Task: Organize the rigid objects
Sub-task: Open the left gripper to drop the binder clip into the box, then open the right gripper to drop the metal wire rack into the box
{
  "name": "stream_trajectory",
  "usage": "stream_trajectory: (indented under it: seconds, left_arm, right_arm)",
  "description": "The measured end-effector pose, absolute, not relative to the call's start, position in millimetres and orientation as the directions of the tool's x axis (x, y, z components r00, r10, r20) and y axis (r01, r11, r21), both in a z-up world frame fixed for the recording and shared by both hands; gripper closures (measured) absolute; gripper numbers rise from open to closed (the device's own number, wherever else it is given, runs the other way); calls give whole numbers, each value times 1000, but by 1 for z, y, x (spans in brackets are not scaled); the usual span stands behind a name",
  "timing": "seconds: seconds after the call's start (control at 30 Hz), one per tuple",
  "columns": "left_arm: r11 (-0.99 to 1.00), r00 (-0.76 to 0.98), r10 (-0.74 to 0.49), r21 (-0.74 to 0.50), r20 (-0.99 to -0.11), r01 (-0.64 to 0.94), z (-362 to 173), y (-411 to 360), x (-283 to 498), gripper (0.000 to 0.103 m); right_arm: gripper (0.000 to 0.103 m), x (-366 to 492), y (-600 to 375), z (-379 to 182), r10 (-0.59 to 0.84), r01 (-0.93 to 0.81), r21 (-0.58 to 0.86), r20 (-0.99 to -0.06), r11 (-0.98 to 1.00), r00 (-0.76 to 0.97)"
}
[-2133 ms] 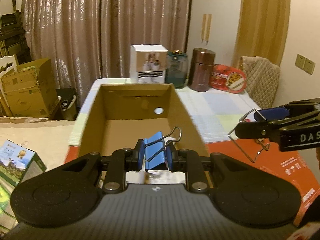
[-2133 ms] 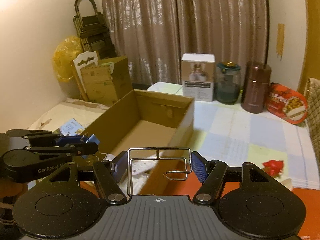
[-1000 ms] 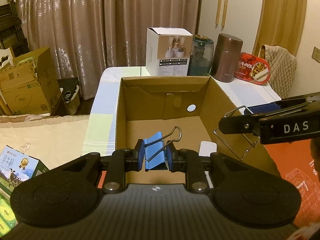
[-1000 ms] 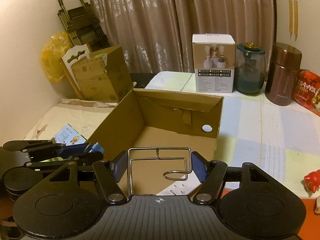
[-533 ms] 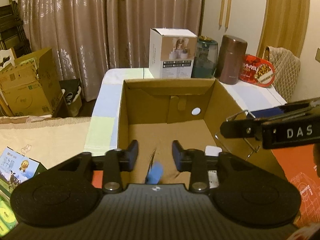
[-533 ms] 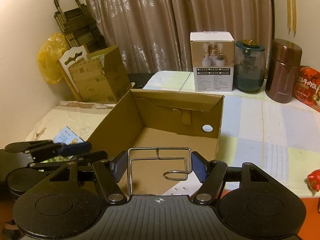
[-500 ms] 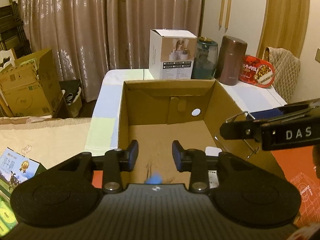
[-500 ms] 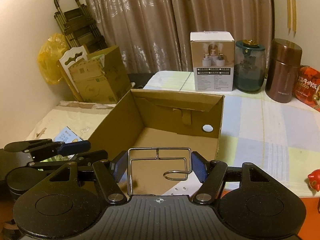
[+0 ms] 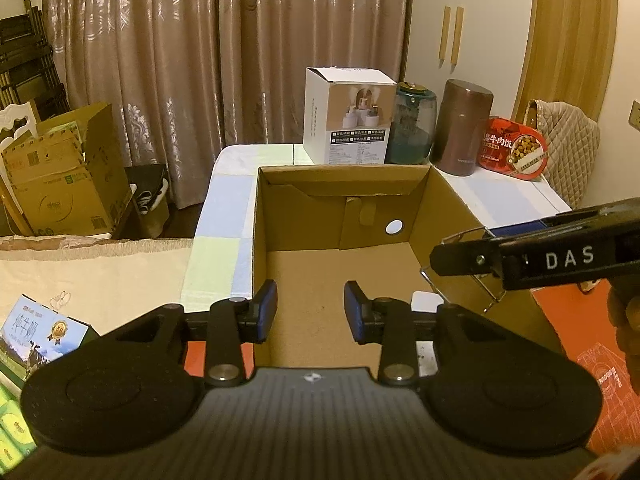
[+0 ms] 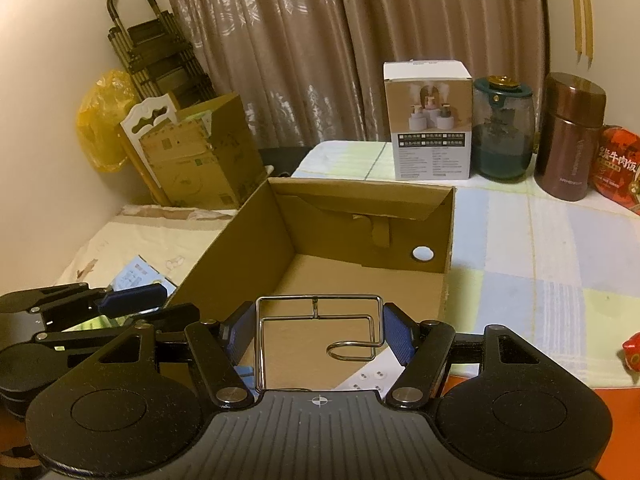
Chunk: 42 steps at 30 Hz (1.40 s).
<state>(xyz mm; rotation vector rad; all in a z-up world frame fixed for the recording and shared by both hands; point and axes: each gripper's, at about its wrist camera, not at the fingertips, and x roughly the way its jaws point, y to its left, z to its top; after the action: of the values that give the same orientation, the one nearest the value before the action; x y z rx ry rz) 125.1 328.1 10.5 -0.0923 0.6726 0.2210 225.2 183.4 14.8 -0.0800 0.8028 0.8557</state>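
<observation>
Cardboard box (image 9: pixel 448 204), open-topped, sits at the near left corner of the table (image 10: pixel 560 240); both grippers hang over its near edge, angled down into it.

Left gripper (image 9: pixel 310 312): jaws parted, nothing between the blue pads (image 9: pixel 267 308). Only bare box floor shows through the gap. A released claw, not yet reloaded.

Right gripper (image 10: pixel 318 334): clenched on a wire rack (image 10: pixel 316 322), pads pressing its two side bars. The rack stands upright in the grip, hook loop toward the lower right, held above the box's near right corner. In the left wrist view its wire pokes out past the right gripper's tip, over the right wall of the box.

Step in hand, as judged: dropping items into the box. The left side looks done with its load; the rack is the piece waiting to go in.

Next move likely calls for lowering the rack toward the floor of the box, clear of the right wall, then parting the jaws. A white card (image 10: pixel 368 376) lies on the floor near that corner; the rack may land on it.

Risk: the hook could catch on the wall's edge if released too far right.

A small blue scrap (image 10: pixel 242 372) shows low by the right gripper's left finger; cannot tell what it is.
</observation>
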Motion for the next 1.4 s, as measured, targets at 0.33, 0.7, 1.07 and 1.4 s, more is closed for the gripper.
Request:
stream_trajectory:
  seconds: [0.33,0.7,1.07,1.4]
  left_arm:
    - [974,759,165,-16,-630,-224,6,329,123,72]
    - [972,757,175,-14,-630,-236,4,329,118,72]
    - [968,765,179,-29,-619,-250,18,309,105,72]
    - [971,786,147,-65,-601,-232,46,255,88,72]
  right_arm:
    - [39,227,189,8,645,-693,261,-667,672,373]
    - [32,230,189,15,701,-698,306,-598,647,388]
    - [31,225,137,33,682,-638,326,-576,698,451]
    - [31,198,57,65,660,-583,339,-544,738,519]
